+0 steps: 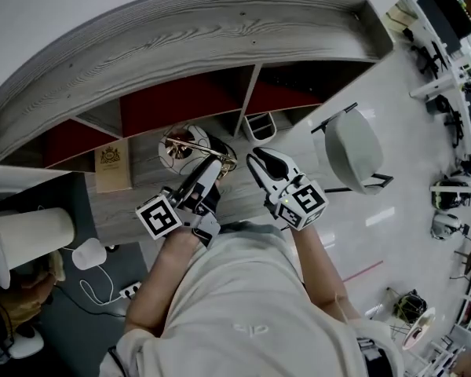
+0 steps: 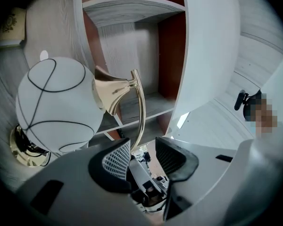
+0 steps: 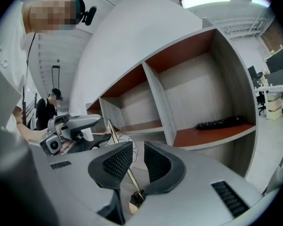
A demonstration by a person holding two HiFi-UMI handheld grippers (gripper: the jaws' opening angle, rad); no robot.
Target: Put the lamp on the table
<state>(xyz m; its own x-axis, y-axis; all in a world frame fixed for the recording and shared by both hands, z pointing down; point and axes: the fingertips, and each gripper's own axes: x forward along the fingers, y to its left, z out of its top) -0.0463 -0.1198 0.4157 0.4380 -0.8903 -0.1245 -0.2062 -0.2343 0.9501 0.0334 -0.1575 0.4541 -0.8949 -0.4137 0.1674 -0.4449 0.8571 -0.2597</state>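
Note:
The lamp has a white globe with thin black lines, a gold cone fitting and a curved gold stem. Its gold base sits on the grey wood tabletop under the shelf unit. From the head view the lamp lies just ahead of both grippers. My left gripper is open, and the stem runs down through the gap beside the left pad. My right gripper is also open. The thin gold stem shows in its gap, and neither pad presses on it.
A curved grey shelf unit with red-backed compartments rises behind the tabletop. A black remote lies on one shelf. A brown booklet lies left of the lamp. A grey chair stands to the right, a white cylinder to the left. Another person stands behind.

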